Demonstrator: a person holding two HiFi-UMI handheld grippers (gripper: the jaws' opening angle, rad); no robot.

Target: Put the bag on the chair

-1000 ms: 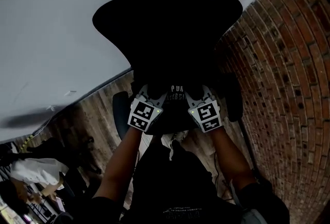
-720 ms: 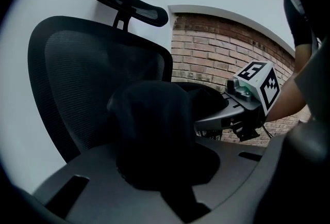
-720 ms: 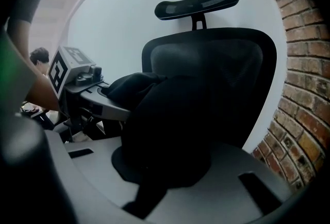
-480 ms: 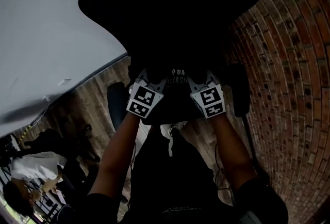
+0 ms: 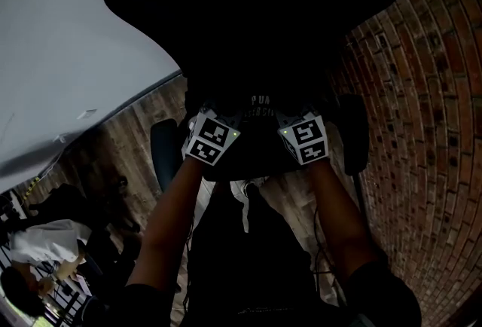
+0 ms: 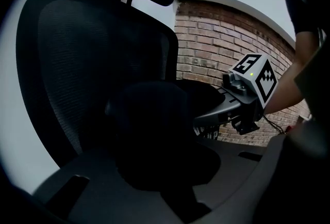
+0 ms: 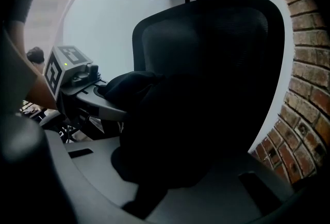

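The black bag (image 5: 260,102) with pale print hangs between both grippers, just in front of the black mesh office chair (image 5: 248,9) and over its seat (image 5: 252,163). My left gripper (image 5: 217,111) is shut on the bag's left side and my right gripper (image 5: 298,111) on its right side. In the left gripper view, dark bag fabric (image 6: 154,135) fills the space between the jaws, with the right gripper (image 6: 202,117) beyond it. From the right gripper view, the bag (image 7: 175,130) bulges before the chair back (image 7: 227,47), with the left gripper (image 7: 111,105) at its far side.
A red brick wall (image 5: 422,129) runs along the right and a white wall (image 5: 60,54) stands behind the chair. The chair's armrests (image 5: 164,161) (image 5: 354,133) flank the seat. Wooden floor (image 5: 128,145) lies below. People sit at the lower left (image 5: 34,250).
Both grippers have carried the bag forward and a little up toward the chair. The chair back now looms larger and its headrest has left the head view.
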